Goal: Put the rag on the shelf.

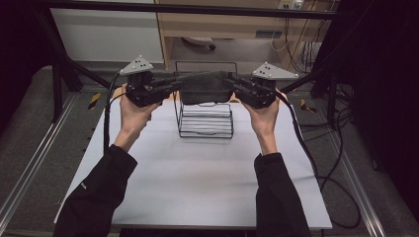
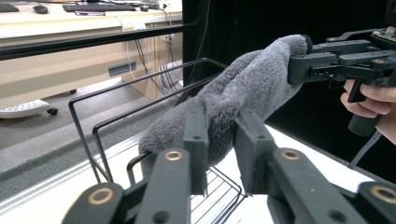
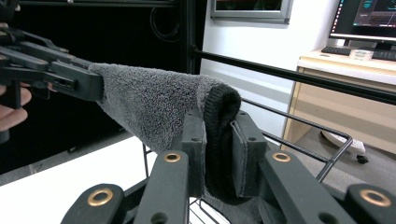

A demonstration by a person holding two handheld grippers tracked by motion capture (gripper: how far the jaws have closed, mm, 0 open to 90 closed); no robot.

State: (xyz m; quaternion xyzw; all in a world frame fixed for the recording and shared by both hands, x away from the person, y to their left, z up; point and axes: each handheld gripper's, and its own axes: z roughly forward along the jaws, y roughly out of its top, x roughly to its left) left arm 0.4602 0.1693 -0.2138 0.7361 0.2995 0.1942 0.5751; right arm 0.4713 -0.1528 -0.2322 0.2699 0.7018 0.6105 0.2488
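Grey towel (image 1: 206,88) held stretched between left gripper (image 1: 174,85) and right gripper (image 1: 236,84), one end pinched in each; jaws of both clamped narrow on the cloth. Suspended above wire rack (image 1: 205,121) at far side of white table (image 1: 197,173), lower edge sagging toward the rack's top bars; contact with the rack not discernible. Judged stage: pick-up and spreading done, cloth lifted and aligned over rack; lowering or draping onto the rack and release of both ends not yet done. Long axis horizontal, running left to right across the table, parallel to its far edge. Ends pointing at each gripper, middle drooping slightly.
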